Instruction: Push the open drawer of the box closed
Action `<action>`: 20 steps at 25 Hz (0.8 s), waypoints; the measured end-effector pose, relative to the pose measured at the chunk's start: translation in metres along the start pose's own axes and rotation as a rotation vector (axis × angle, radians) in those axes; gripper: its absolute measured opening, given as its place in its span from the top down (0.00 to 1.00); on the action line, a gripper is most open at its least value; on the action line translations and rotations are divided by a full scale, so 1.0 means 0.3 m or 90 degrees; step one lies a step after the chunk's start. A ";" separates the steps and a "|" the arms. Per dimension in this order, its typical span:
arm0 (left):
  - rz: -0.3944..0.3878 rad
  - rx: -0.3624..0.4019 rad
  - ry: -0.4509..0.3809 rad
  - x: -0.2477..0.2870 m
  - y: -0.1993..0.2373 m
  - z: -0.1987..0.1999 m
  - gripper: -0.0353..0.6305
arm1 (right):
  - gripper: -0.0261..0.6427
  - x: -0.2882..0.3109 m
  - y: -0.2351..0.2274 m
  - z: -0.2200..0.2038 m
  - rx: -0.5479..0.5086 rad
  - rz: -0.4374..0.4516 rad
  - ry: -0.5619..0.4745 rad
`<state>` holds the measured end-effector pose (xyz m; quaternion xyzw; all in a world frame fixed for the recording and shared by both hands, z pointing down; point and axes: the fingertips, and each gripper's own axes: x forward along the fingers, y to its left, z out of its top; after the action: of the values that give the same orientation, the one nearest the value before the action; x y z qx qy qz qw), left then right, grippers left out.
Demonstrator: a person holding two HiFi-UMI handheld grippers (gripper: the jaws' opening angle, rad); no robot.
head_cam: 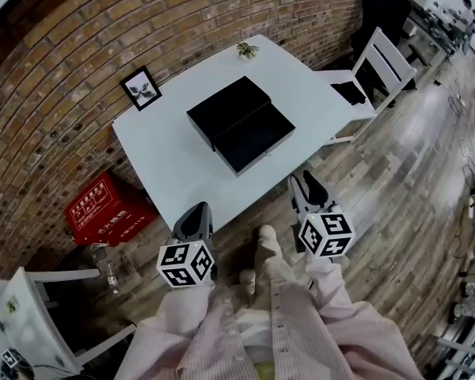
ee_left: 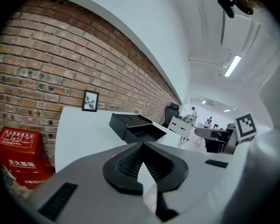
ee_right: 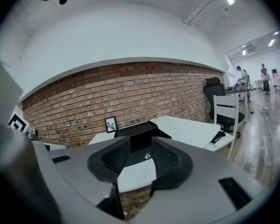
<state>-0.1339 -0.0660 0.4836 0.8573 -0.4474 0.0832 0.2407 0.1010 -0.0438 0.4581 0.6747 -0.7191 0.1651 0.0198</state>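
Observation:
A black box (head_cam: 226,105) lies in the middle of the white table (head_cam: 162,161), its drawer (head_cam: 256,138) pulled out toward me. Both grippers hang off the table's near edge, short of the drawer. My left gripper (head_cam: 194,222) is shut and holds nothing; in the left gripper view its tips (ee_left: 140,146) meet, with the box (ee_left: 125,122) and its drawer (ee_left: 145,133) far ahead. My right gripper (head_cam: 308,190) is open and empty. In the right gripper view, the gap of the right gripper (ee_right: 140,143) frames the drawer front (ee_right: 141,149) and its small knob (ee_right: 147,156).
A framed picture (head_cam: 141,88) and a small plant (head_cam: 246,50) stand at the table's far side by the brick wall. A white chair (head_cam: 372,66) is at the right end. On the floor to the left are a red crate (head_cam: 107,208) and a bottle (head_cam: 108,270); another white chair (head_cam: 32,307) stands lower left.

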 end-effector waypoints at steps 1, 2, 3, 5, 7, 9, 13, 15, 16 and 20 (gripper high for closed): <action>0.005 -0.004 0.005 0.018 0.006 -0.003 0.95 | 0.78 0.020 -0.006 0.002 -0.004 0.004 0.003; 0.010 -0.010 0.010 0.036 0.013 -0.007 0.95 | 0.78 0.042 -0.011 0.000 -0.007 0.010 0.008; 0.015 -0.016 0.015 0.055 0.019 -0.011 0.95 | 0.78 0.066 -0.017 -0.005 -0.009 0.016 0.016; 0.022 -0.029 0.026 0.092 0.025 -0.025 0.95 | 0.78 0.110 -0.033 -0.021 -0.009 0.026 0.033; 0.030 -0.039 0.037 0.130 0.029 -0.037 0.95 | 0.78 0.152 -0.051 -0.038 -0.012 0.035 0.050; 0.039 -0.048 0.044 0.164 0.032 -0.042 0.95 | 0.78 0.191 -0.066 -0.052 -0.023 0.047 0.068; 0.064 -0.068 0.058 0.211 0.040 -0.059 0.95 | 0.78 0.247 -0.086 -0.087 -0.045 0.073 0.105; 0.077 -0.081 0.062 0.226 0.046 -0.069 0.95 | 0.78 0.272 -0.092 -0.107 -0.046 0.087 0.122; 0.083 -0.086 0.065 0.235 0.049 -0.074 0.95 | 0.78 0.284 -0.094 -0.117 -0.048 0.095 0.130; 0.105 -0.109 0.074 0.268 0.059 -0.096 0.95 | 0.78 0.332 -0.097 -0.155 -0.058 0.126 0.164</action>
<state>-0.0991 -0.1190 0.5435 0.7876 -0.5073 0.1138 0.3307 0.1116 -0.1285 0.5333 0.5722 -0.7803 0.2187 0.1263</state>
